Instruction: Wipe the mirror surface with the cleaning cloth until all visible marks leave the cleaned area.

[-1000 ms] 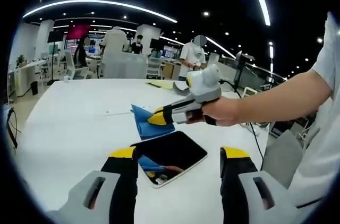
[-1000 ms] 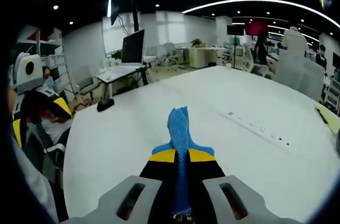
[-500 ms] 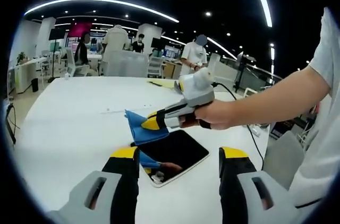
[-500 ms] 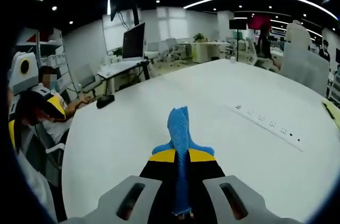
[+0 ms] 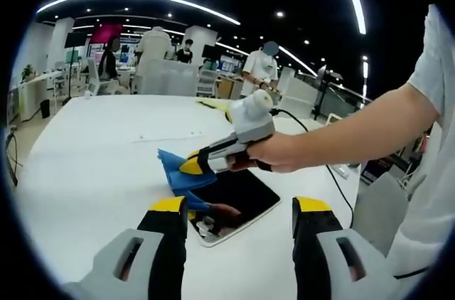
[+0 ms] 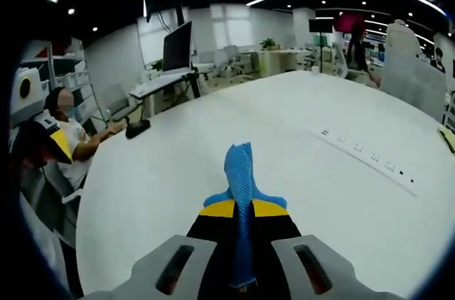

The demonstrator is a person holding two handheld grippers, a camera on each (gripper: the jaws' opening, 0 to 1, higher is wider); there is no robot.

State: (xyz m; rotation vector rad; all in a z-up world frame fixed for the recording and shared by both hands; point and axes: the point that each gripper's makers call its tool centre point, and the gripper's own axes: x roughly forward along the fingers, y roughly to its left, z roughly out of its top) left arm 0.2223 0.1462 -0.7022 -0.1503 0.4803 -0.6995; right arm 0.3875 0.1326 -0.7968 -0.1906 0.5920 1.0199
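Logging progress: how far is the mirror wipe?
Done: right gripper is shut on the blue cloth. In hand: cloth sits at the mirror's far edge; contact unclear. Left: wiping the whole surface; marks can't be judged. Left gripper open, hovering near.

left tool (image 5: pixel 238 211): jaws spread, level | right tool (image 6: pixel 242 209): jaws clamped, hand (image 5: pixel 274 152) gripping it

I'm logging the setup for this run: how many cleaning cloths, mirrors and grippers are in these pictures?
Cleaning cloth: 1
Mirror: 1
Grippers: 2, the left gripper and the right gripper, which is shut on the cloth
Total: 4
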